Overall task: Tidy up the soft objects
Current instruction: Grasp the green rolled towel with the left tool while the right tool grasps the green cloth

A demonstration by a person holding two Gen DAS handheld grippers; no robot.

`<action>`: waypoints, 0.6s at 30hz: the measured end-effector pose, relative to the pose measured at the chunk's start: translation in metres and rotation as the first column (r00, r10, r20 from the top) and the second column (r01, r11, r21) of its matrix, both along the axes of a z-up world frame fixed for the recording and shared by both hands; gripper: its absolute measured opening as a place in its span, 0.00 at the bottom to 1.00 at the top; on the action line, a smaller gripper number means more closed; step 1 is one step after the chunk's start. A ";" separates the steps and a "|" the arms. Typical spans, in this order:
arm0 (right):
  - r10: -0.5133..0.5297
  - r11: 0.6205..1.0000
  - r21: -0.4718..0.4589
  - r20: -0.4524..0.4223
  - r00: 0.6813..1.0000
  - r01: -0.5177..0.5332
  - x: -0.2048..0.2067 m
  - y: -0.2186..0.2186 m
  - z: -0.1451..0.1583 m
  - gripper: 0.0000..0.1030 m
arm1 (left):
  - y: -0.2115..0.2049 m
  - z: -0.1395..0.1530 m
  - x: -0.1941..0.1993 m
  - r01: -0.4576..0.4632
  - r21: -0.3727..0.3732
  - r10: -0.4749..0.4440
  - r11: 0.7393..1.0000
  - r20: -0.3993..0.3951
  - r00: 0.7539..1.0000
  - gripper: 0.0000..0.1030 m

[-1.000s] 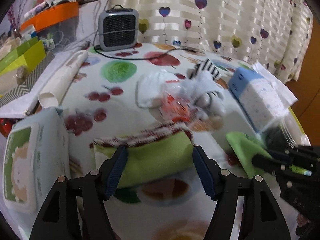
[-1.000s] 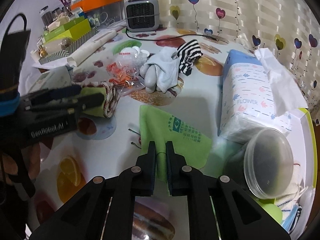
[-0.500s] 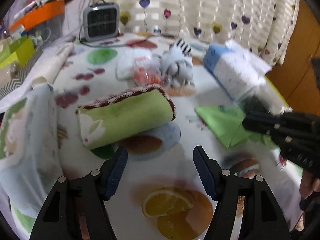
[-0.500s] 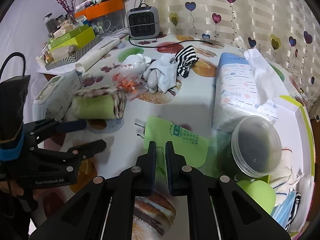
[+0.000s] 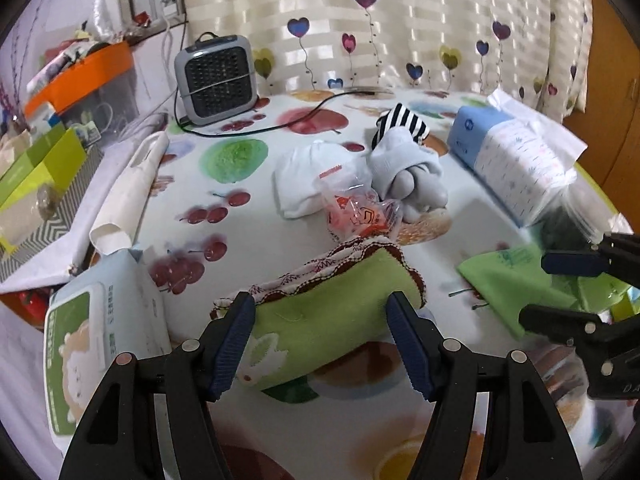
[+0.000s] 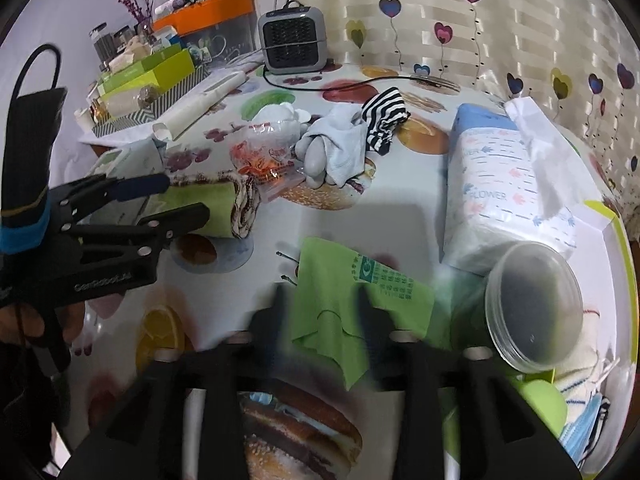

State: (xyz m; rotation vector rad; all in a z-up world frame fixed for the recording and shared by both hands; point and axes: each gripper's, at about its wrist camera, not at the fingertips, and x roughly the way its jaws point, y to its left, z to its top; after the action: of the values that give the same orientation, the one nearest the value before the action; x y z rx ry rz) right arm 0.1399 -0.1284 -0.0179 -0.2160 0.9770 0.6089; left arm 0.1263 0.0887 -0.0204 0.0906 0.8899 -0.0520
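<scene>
Left wrist view: we see the left hand-held gripper (image 5: 322, 316) with its fingers (image 5: 234, 338) spread wide, one on each side of the rolled green towel (image 5: 332, 320) lying on the desk (image 5: 460, 412). We cannot tell if the pads touch the roll. Just beyond the towel sit a crinkled orange snack packet (image 5: 360, 216), a white cloth (image 5: 304, 184) and a grey sock bundle (image 5: 412, 172) with a striped sock (image 5: 400, 122) behind it. Left of the gripper lies a wet wipes pack (image 5: 100, 340). To the right, the right hand-held gripper (image 5: 576, 288) sits over a flat green cloth (image 5: 508, 284), with a tissue pack (image 5: 516, 164) further off.

Right wrist view: we see the right hand-held gripper (image 6: 320, 312), motion-blurred, its fingers apart on either side of the green cloth's (image 6: 352, 300) near edge, which lies flat on the desk (image 6: 380, 220). To its right a clear plastic lid (image 6: 534, 308) leans by the tissue pack (image 6: 500, 184). Far left, the left hand-held gripper (image 6: 160, 204) straddles the rolled green towel (image 6: 208, 208). A small heater (image 6: 292, 40) stands at the back.
</scene>
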 end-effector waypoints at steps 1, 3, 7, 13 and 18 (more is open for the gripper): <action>0.002 1.000 -0.015 -0.007 1.000 -0.002 0.001 0.002 -0.002 0.56 | -0.001 -0.001 0.001 0.006 0.011 -0.006 1.000 0.001 1.000 0.66; -0.003 0.999 -0.054 -0.012 1.000 0.002 0.005 0.006 -0.008 0.56 | -0.002 -0.002 0.004 0.013 0.024 -0.013 1.000 -0.001 1.000 0.67; -0.015 0.994 -0.109 -0.031 0.999 0.012 0.011 0.012 -0.019 0.56 | -0.004 -0.006 0.005 0.023 0.045 -0.023 0.999 -0.006 1.000 0.69; -0.016 0.991 -0.131 -0.006 1.000 0.015 0.012 0.013 -0.018 0.38 | -0.016 -0.017 0.006 0.074 0.133 -0.071 0.988 -0.025 0.997 0.80; -0.020 0.992 -0.126 -0.002 1.000 0.020 0.013 0.009 -0.017 0.26 | -0.015 -0.020 0.009 0.070 0.145 -0.068 0.987 -0.019 0.998 0.84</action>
State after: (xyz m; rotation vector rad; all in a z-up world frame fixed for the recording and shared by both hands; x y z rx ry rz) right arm 0.1526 -0.1191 -0.0353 -0.3172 1.0205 0.5296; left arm 0.1353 0.0736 -0.0405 0.2573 0.9034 -0.0519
